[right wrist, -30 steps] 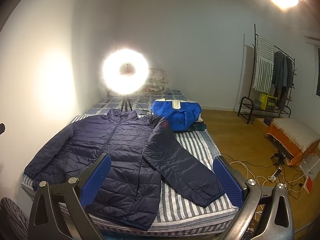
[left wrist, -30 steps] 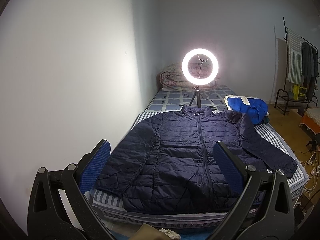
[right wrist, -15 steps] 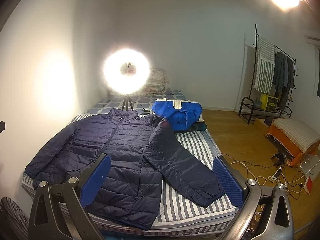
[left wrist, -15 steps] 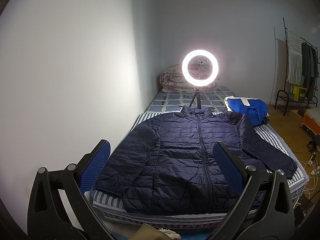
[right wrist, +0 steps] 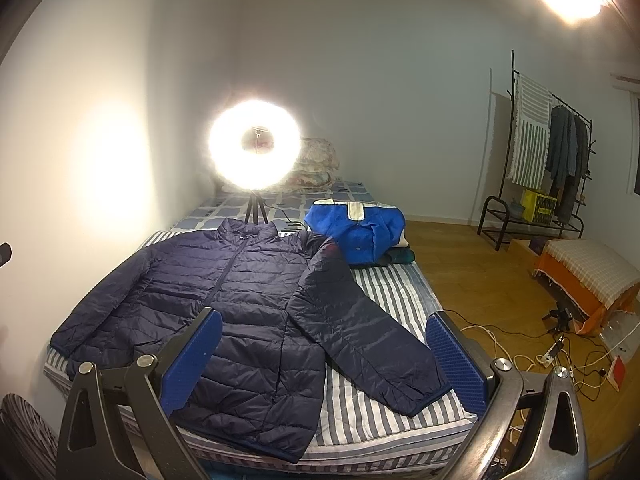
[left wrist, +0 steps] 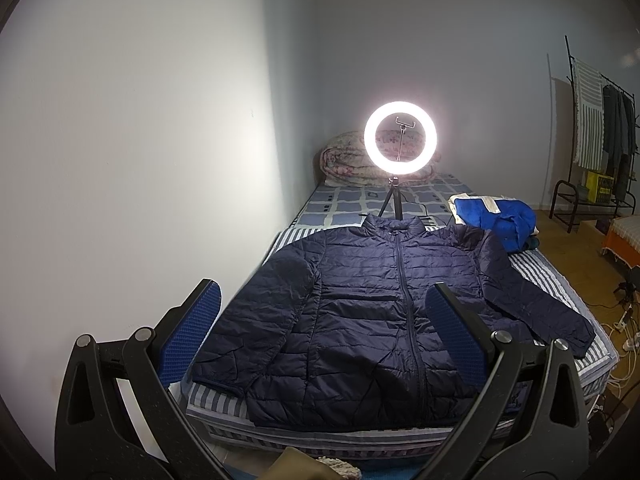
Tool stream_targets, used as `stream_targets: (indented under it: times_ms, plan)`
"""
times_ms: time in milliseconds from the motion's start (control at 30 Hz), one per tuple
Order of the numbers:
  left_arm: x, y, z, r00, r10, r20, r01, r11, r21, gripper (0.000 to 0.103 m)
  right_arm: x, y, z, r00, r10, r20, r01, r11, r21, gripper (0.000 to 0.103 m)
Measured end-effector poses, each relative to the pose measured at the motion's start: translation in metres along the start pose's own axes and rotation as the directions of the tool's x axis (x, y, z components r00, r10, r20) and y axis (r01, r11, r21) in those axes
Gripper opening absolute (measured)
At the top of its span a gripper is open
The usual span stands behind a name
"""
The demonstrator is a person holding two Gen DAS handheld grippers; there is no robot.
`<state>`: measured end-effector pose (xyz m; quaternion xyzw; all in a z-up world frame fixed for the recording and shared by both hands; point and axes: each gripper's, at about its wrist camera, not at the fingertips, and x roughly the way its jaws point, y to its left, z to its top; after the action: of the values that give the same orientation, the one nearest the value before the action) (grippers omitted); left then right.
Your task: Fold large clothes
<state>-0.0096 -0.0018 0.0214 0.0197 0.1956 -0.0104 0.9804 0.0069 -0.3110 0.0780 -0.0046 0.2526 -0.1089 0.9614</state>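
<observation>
A navy quilted puffer jacket (left wrist: pixel 360 312) lies flat, front up and zipped, on the striped bed (left wrist: pixel 560 280), sleeves spread out to both sides. It also shows in the right wrist view (right wrist: pixel 240 304), with its right sleeve (right wrist: pixel 368 332) angled toward the bed's near corner. My left gripper (left wrist: pixel 320 332) is open and empty, held back from the bed's near edge above the jacket's hem. My right gripper (right wrist: pixel 320 356) is open and empty, held back from the bed near the right sleeve cuff.
A lit ring light on a tripod (left wrist: pixel 400 140) stands on the bed behind the collar. A folded blue garment (right wrist: pixel 356 232) lies at the far right of the bed. A rolled quilt (left wrist: pixel 348 160) sits at the head. A wall runs along the left. Cables (right wrist: pixel 560 352), an orange stool (right wrist: pixel 588 276) and a clothes rack (right wrist: pixel 552 160) stand on the floor at right.
</observation>
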Motion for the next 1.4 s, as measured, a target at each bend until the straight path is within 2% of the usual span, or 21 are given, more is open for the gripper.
stream_targets:
  times_ms: [433, 700, 833, 1033, 1167, 1233, 1333, 1400]
  plan:
    - [-0.002, -0.001, -0.001, 1.0, -0.001, 0.002, 0.001, 1.0, 0.002, 0.103, -0.001, 0.008, 0.003, 1.0, 0.009, 0.004, -0.009, 1.0, -0.012, 0.103]
    - [0.001, 0.007, 0.004, 1.0, -0.007, 0.0, 0.007, 1.0, -0.001, 0.103, -0.003, 0.025, 0.012, 1.0, 0.019, 0.019, -0.018, 0.999, -0.035, 0.103]
    - [-0.001, 0.019, 0.007, 1.0, 0.012, 0.005, -0.012, 1.0, 0.001, 0.103, 0.003, 0.038, 0.021, 0.998, 0.05, 0.024, -0.049, 0.997, -0.054, 0.103]
    - [-0.006, 0.053, 0.001, 0.999, 0.043, 0.007, -0.043, 0.999, -0.022, 0.103, 0.022, 0.075, 0.04, 0.987, 0.156, 0.047, -0.149, 0.979, -0.136, 0.103]
    - [-0.014, 0.074, -0.015, 0.995, 0.097, -0.018, -0.097, 0.995, -0.034, 0.103, 0.047, 0.115, 0.057, 0.963, 0.264, 0.046, -0.249, 0.947, -0.205, 0.103]
    - [-0.02, 0.085, -0.024, 0.99, 0.142, -0.024, -0.143, 0.989, -0.039, 0.103, 0.061, 0.138, 0.063, 0.943, 0.329, 0.046, -0.31, 0.922, -0.23, 0.103]
    - [-0.028, 0.099, -0.039, 0.98, 0.194, -0.041, -0.196, 0.979, -0.06, 0.103, 0.08, 0.177, 0.065, 0.883, 0.466, 0.059, -0.432, 0.854, -0.291, 0.103]
    - [-0.032, 0.105, -0.049, 0.976, 0.207, -0.062, -0.212, 0.974, -0.081, 0.103, 0.093, 0.209, 0.06, 0.829, 0.559, 0.011, -0.522, 0.782, -0.34, 0.102]
